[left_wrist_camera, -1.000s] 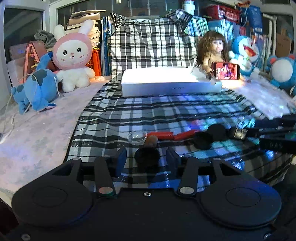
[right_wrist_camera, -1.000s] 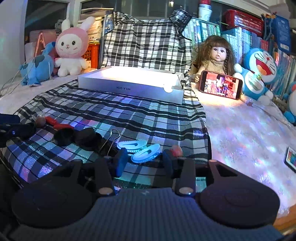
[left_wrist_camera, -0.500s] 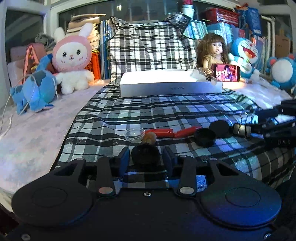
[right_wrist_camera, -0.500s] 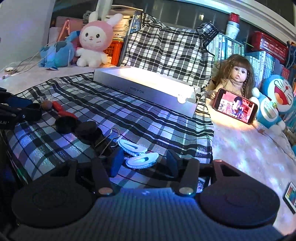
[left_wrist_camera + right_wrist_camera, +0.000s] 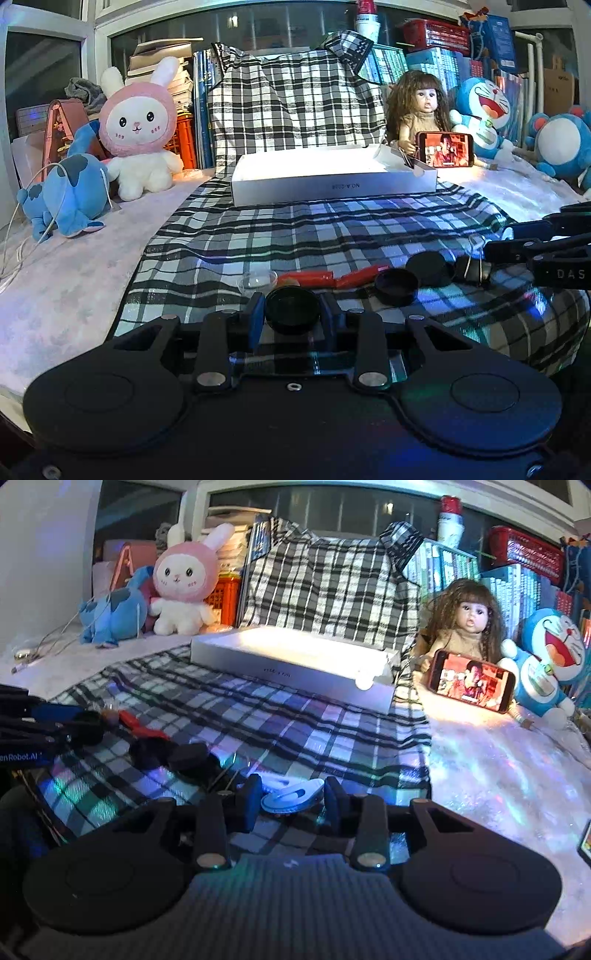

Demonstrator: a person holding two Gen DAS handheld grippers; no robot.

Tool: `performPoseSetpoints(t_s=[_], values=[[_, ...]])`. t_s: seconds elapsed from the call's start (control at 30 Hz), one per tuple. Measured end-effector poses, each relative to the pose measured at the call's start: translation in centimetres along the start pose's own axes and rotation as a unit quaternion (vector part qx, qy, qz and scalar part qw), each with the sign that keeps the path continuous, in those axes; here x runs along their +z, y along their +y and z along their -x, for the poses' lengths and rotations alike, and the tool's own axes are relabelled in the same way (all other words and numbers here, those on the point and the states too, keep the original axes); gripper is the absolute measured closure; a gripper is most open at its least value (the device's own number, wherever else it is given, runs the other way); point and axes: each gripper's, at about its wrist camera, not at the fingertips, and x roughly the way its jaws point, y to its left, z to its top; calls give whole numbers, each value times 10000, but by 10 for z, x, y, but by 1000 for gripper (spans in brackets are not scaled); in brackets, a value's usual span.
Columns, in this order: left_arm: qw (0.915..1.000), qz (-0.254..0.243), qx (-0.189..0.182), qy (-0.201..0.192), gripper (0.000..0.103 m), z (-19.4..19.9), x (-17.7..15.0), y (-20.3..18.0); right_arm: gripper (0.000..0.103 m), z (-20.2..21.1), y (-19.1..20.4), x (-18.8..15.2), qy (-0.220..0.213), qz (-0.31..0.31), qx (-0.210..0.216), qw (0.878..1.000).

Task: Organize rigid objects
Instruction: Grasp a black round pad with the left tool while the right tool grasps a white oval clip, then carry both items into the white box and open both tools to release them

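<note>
The work surface is a black-and-white checked cloth (image 5: 332, 236) spread over a pale, glittering sheet (image 5: 498, 760). Beyond both grippers a flat white cardboard box (image 5: 332, 181) lies on the cloth. Behind the box stand a pink-hooded white rabbit plush (image 5: 138, 129), a long-haired doll (image 5: 467, 624), a lit phone (image 5: 471, 681) propped against the doll, a blue cat plush (image 5: 550, 657), and rows of books (image 5: 391, 66).

Left gripper (image 5: 291, 319): the jaws have just been closing. A round black cap (image 5: 292, 309) sits between them, and both pads meet its sides in a pinch. Just ahead of the fingers lie a small clear plastic cup (image 5: 257, 283) and a red stick-shaped item (image 5: 306, 277). To the right of the gripper lie two more black caps (image 5: 410, 277).

Right gripper (image 5: 291, 801): the jaws have just been closing. A white oval clip (image 5: 293, 795) lies between them. The right pad appears to touch its end; contact at the left pad cannot be confirmed. A second white clip (image 5: 273, 783) lies just behind the first one. A thin wire loop (image 5: 225, 775) lies to the gripper's left.
</note>
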Motion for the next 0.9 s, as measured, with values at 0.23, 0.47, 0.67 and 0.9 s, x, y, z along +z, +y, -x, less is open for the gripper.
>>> performPoseSetpoints(t_s=[0.23,0.47,0.67,0.9], values=[[9996,255,-97,44,72,-8,29,10,60,4,-15,19,-96,-675,-49,9977],[9992,318,-261,10,72,-29,72,18,60,-10,-31,42,-3,-1159,-84,9932],[9950,712,-657,233,72,-65,115,30,60,-39,-45,72,217,-1383,37,9901],[9887,786,-1132,587,72,-126,171,32,61,-91,-62,121,622,-1549,106,9859]])
